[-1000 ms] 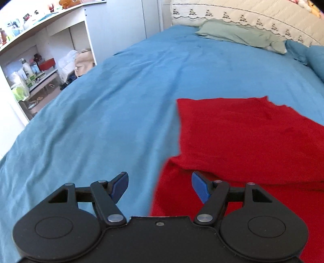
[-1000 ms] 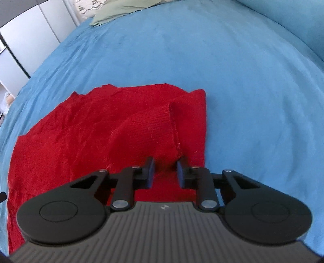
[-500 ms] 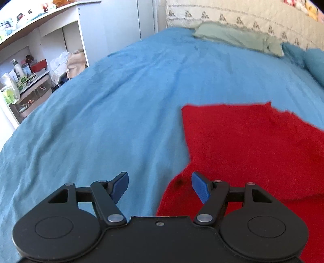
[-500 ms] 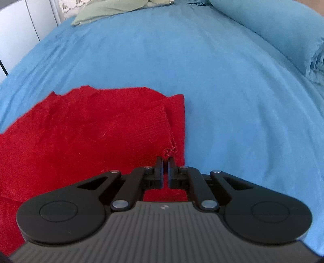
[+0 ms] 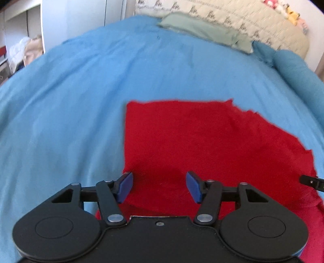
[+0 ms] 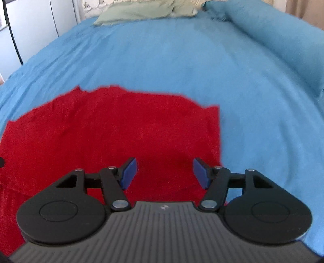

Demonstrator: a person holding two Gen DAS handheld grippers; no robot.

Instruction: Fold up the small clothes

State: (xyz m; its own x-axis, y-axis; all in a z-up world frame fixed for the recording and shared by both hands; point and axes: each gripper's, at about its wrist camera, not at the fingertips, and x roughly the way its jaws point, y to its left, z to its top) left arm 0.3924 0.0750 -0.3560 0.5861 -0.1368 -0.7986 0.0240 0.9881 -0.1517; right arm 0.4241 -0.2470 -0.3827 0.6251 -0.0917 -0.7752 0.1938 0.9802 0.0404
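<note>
Blue bedspread [image 5: 81, 101] under red garment [image 5: 202, 141]; left tool [image 5: 159, 187] and right tool [image 6: 165, 175] both agape, gripping nothing.

Home bedroom, bed w/ blue sheet [image 5: 85, 97], green pillow [image 5: 204, 32], quilted headboard [image 5: 263, 26], white shelving [image 5: 24, 30]

Two wrist views, each mounted behind its own gripper and angled down over the bed [image 5: 81, 105] toward the headboard [image 5: 232, 22] (fisheye, edges bent). Left view close above the left edge of the red cloth [image 5: 192, 137]; right view close above its right edge. Shared: cloth, blue sheet, green pillow [image 6: 141, 10].
</note>
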